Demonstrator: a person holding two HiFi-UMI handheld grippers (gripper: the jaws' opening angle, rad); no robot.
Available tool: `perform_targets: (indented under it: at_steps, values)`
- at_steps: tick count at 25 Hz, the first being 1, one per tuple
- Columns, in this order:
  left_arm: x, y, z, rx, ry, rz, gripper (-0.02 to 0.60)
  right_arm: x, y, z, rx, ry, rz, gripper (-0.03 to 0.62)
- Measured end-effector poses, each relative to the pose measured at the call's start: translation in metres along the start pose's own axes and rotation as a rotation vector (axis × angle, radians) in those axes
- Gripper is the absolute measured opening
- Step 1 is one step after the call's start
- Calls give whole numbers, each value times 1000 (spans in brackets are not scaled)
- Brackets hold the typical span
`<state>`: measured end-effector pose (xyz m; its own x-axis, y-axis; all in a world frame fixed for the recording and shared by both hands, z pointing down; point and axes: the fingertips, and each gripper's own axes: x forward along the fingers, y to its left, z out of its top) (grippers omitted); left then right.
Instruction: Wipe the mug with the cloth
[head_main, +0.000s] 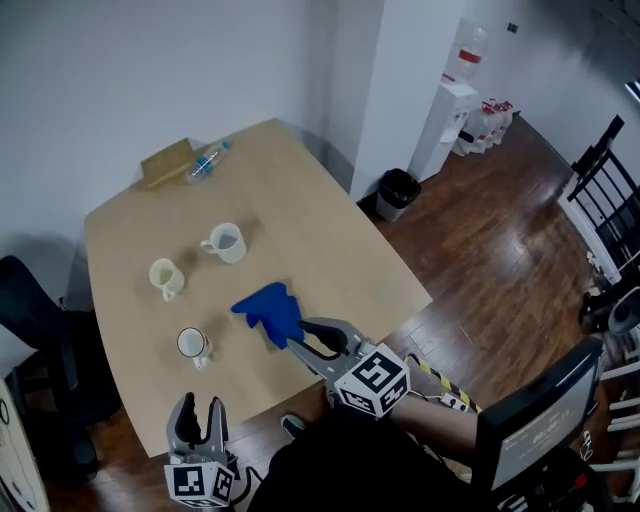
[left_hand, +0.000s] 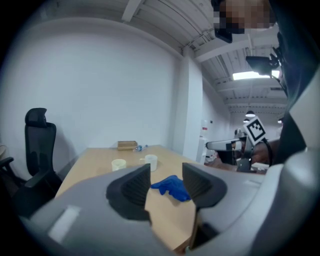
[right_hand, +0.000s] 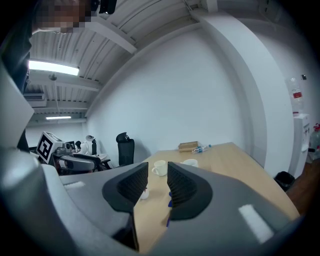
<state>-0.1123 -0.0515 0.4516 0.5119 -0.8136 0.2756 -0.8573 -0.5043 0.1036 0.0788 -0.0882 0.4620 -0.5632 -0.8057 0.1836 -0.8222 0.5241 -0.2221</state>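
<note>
Three mugs stand on the wooden table (head_main: 330, 230): a white mug (head_main: 225, 242), a cream mug (head_main: 165, 277) and a nearer white mug (head_main: 193, 345). A crumpled blue cloth (head_main: 268, 312) lies right of them. My right gripper (head_main: 305, 338) hovers at the cloth's near edge, jaws apart; in the right gripper view (right_hand: 157, 175) only bare table shows between them, with bits of blue beside the right finger. My left gripper (head_main: 199, 405) is open at the table's near edge, empty. In the left gripper view (left_hand: 166, 172) the cloth (left_hand: 171, 187) lies well ahead of the jaws.
A cardboard box (head_main: 166, 163) and a water bottle (head_main: 207, 162) lie at the table's far end. A black office chair (head_main: 40, 330) stands left of the table. A black bin (head_main: 398, 190) and a water dispenser (head_main: 450, 115) stand by the pillar; a monitor (head_main: 540, 420) at lower right.
</note>
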Motion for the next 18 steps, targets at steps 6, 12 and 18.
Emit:
perform_targets:
  at_steps: [6, 12, 18]
  values:
    - [11, -15, 2, -8, -10, -48, 201, -13, -8, 10, -26, -10, -30, 124]
    - [6, -6, 3, -6, -16, -30, 201, -1, -2, 9, -49, 0, -16, 124]
    - [5, -2, -3, -23, -4, -32, 201, 1, 2, 5, -43, 8, -20, 124]
